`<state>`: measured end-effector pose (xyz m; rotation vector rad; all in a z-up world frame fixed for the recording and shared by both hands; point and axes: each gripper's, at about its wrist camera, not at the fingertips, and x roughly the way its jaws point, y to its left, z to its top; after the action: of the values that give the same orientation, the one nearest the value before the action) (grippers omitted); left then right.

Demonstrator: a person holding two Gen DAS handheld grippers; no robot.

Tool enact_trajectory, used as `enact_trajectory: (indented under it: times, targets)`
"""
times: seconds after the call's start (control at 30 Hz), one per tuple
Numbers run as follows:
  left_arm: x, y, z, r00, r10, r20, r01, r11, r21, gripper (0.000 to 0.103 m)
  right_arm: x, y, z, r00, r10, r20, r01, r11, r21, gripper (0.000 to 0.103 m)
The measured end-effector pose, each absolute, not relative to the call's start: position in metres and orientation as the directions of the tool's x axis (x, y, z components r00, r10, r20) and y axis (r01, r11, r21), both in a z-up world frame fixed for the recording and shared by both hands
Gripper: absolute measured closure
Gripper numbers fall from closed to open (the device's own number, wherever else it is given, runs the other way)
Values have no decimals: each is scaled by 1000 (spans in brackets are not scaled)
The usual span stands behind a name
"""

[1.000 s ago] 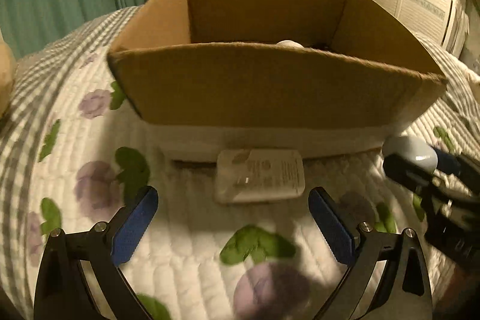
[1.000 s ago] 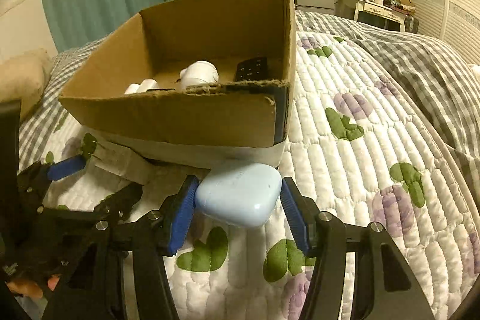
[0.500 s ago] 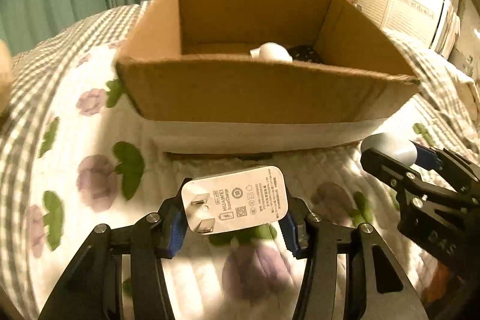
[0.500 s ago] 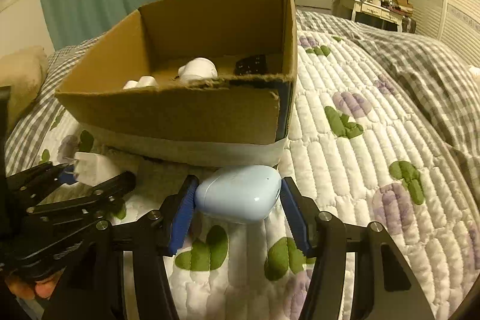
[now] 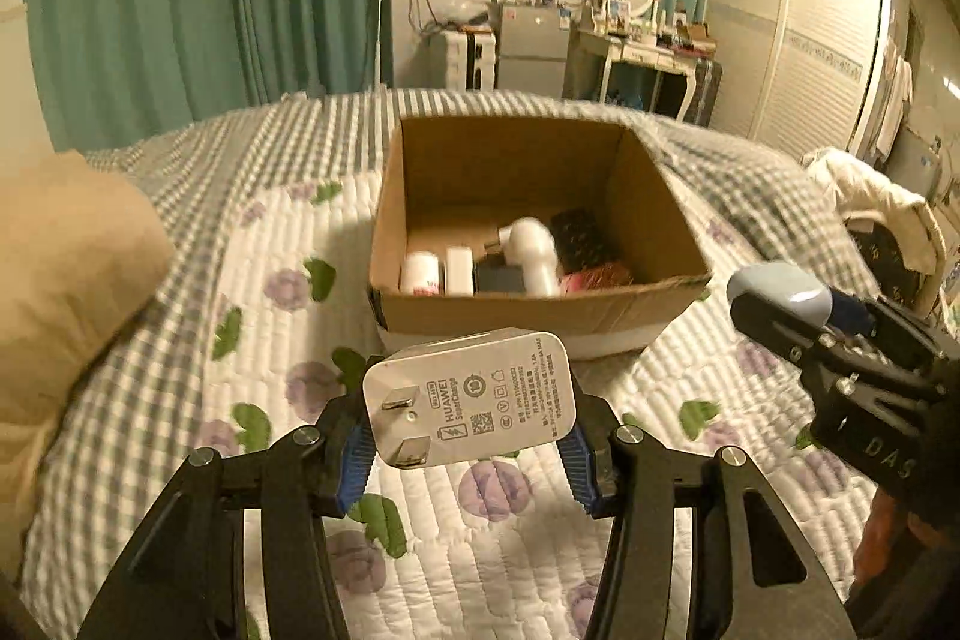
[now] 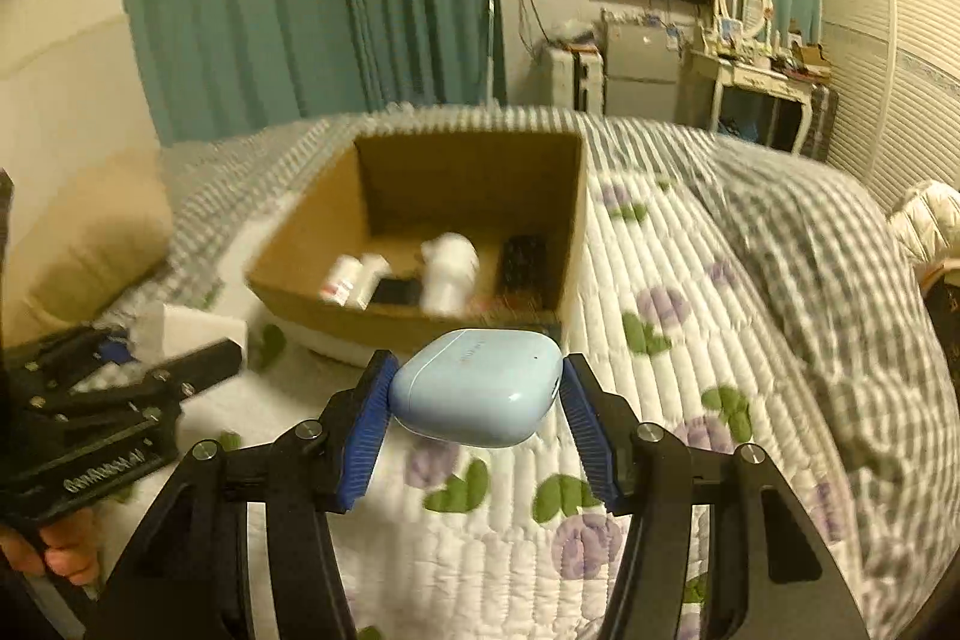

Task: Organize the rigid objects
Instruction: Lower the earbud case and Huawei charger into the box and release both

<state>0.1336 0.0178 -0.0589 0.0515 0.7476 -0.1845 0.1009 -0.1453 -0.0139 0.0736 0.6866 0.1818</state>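
Observation:
My left gripper (image 5: 465,451) is shut on a white phone charger (image 5: 471,397) with two flat prongs, held above the quilt in front of an open cardboard box (image 5: 540,313). My right gripper (image 6: 477,421) is shut on a light blue earbuds case (image 6: 477,385), also raised before the box (image 6: 414,325). The box holds a small white bottle (image 5: 420,274), a white adapter (image 5: 459,271), a white curved object (image 5: 534,250), a black remote (image 5: 579,235) and a dark flat item. The right gripper shows at the right of the left wrist view (image 5: 780,307); the left gripper shows at the left of the right wrist view (image 6: 150,346).
The box rests on a bed with a white floral quilt (image 5: 498,520) and a grey checked blanket (image 6: 810,220). A tan pillow (image 5: 66,256) lies to the left. Teal curtains, a TV, a dressing table and a wardrobe stand behind the bed.
My left gripper closed on the charger and lifted it off the quilt. Both grippers rose and pulled back, so the inside of the box now shows.

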Motion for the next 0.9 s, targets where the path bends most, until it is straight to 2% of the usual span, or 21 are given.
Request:
enact_trajectory:
  times: [0.2, 0.4, 0.63, 0.9]
  targets:
    - [123, 8, -25, 762, -136, -634, 189, 982, 16, 50, 91, -140, 40, 809, 236, -538, -211, 971, 109, 47]
    - [142, -3, -14, 792, -150, -592, 211, 977, 35, 50, 108, -139, 69, 829, 273, -489, -260, 961, 96, 47]
    - [191, -18, -23, 785, -151, -600, 224, 974, 47, 50, 159, -146, 71, 835, 283, -473, -261, 959, 112, 47]
    - [250, -19, -52, 752, -128, -647, 211, 976, 51, 50, 225, -148, 51, 819, 263, -511, -249, 964, 98, 47]
